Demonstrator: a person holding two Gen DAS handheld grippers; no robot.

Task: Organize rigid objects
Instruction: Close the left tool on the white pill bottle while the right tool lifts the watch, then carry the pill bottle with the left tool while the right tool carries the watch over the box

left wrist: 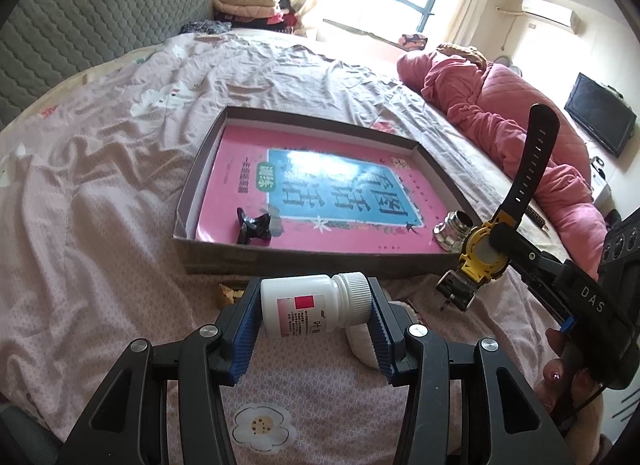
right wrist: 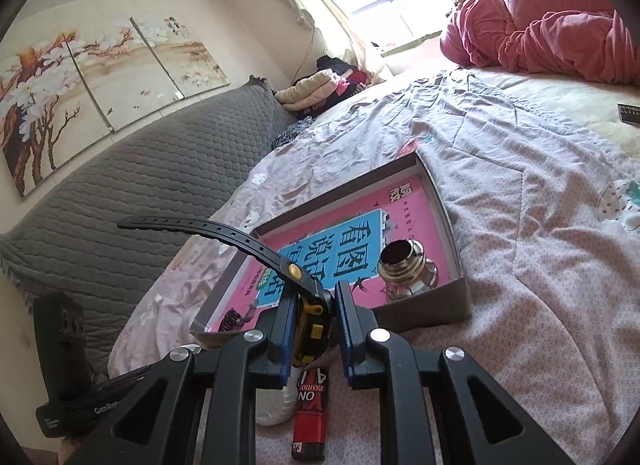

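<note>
Holding a white pill bottle (left wrist: 316,303) sideways in my left tool (left wrist: 314,329), I have its ribbed cap against the right pad and its base against the left pad, so the jaws stand partly apart and clamped on it. It hangs above the pink flowered bedsheet (left wrist: 100,225), just short of the near wall of the shallow cardboard box (left wrist: 280,259) that lies on the bed.

My right tool (right wrist: 310,329) is pinched narrow on a yellow and black wristwatch (right wrist: 310,319). The watch case sits between the blue pads, and the black strap (right wrist: 224,235) sticks out stiffly beyond them. In the left wrist view that watch hovers over the near right corner of the box.

Inside the box a pink and blue book (left wrist: 320,193) covers the floor. A small black clip-like piece (left wrist: 254,227) rests on the book near the near edge, toward the left. A silvery metal fitting (right wrist: 404,271) stands in the near right corner.

On the bedsheet under my right tool lies a red lighter (right wrist: 310,421), with a whitish rounded thing (right wrist: 276,405) just beside it; I cannot tell what that is. A rumpled pink quilt (left wrist: 512,113) is heaped at the far right side of the bed.
</note>
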